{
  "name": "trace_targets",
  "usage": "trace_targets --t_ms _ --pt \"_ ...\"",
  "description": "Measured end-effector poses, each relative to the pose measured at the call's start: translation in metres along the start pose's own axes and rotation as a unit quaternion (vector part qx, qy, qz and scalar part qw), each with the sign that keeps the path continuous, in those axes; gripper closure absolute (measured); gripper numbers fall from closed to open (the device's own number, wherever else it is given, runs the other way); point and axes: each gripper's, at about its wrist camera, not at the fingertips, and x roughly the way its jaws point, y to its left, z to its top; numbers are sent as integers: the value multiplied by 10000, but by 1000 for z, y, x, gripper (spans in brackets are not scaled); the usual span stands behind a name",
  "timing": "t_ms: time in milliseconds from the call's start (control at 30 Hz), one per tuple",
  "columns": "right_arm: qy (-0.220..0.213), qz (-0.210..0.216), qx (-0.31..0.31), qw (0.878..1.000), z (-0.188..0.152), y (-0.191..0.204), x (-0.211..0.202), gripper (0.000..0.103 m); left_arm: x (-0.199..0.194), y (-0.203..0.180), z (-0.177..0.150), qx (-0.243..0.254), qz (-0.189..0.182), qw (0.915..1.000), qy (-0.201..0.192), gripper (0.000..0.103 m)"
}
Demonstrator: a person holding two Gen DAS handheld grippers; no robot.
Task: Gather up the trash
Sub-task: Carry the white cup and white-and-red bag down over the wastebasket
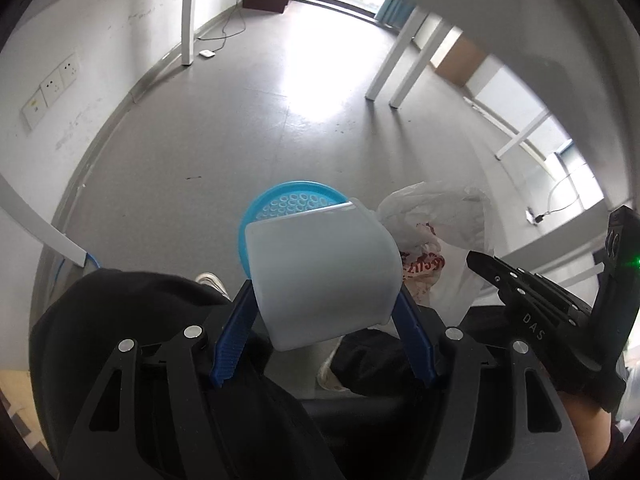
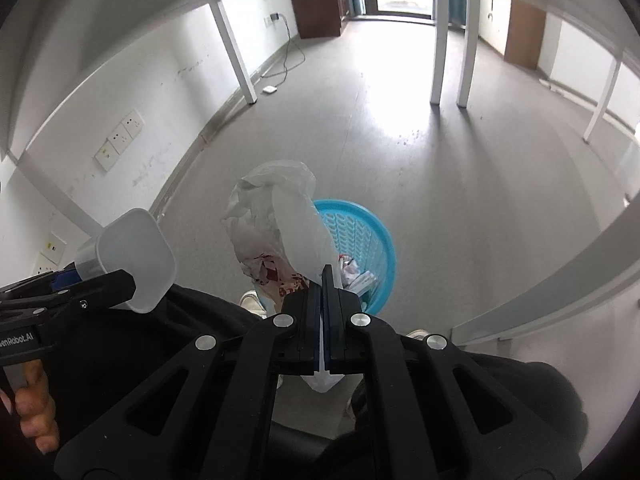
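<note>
A translucent white plastic cup (image 1: 324,280) sits between the blue fingers (image 1: 232,340) of my left gripper (image 1: 323,296), which is shut on its sides, mouth facing away. My right gripper (image 2: 326,276) is shut on a thin white plastic bag (image 2: 288,216) with red print, which billows up in front of it. Both are held over a round blue perforated trash basket (image 2: 360,232) on the floor, which holds some wrappers (image 2: 356,276). In the right wrist view the cup (image 2: 136,256) appears at the left. In the left wrist view the bag (image 1: 432,216) and basket (image 1: 256,216) lie behind the cup.
A person's dark clothing (image 2: 168,340) and white shoes (image 2: 252,300) are just beneath the grippers. White table legs (image 2: 438,40) stand on the grey floor (image 2: 400,120). Along the left wall are sockets (image 2: 120,140), with a cable and white adapter (image 2: 270,89) on the floor.
</note>
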Motion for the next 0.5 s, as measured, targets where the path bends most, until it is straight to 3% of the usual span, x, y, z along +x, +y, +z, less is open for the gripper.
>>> trace_targets --t_ms 500 --pt "606 219 713 9954 22 -38 89 103 66 1 34 114 104 9987 495 37"
